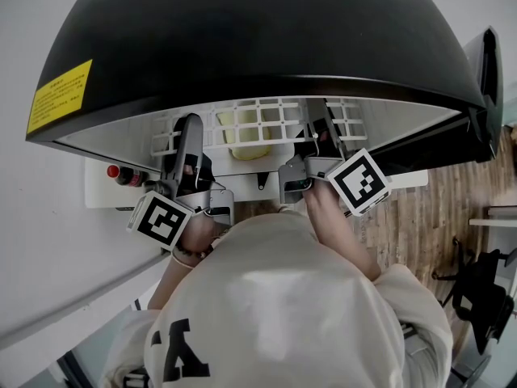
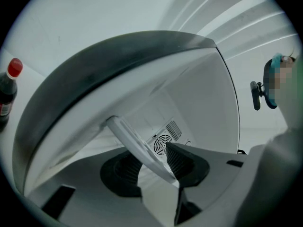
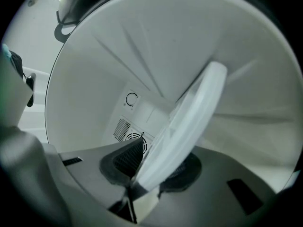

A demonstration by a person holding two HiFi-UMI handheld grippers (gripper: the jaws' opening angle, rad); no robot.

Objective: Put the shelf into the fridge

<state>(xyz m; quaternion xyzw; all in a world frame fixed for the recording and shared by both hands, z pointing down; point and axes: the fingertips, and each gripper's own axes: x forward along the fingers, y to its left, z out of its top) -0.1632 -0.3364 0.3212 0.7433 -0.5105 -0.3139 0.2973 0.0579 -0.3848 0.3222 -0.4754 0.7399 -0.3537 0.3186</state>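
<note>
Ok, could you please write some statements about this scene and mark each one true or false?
1. The left gripper and the right gripper both clamp the shelf. True.
2. The shelf is a solid glass plate. False: it is a white grid.
3. The fridge is black outside and white inside. True.
4. The bottle has a blue cap. False: the cap is red.
5. A round fan grille shows on the fridge's back wall. True.
</note>
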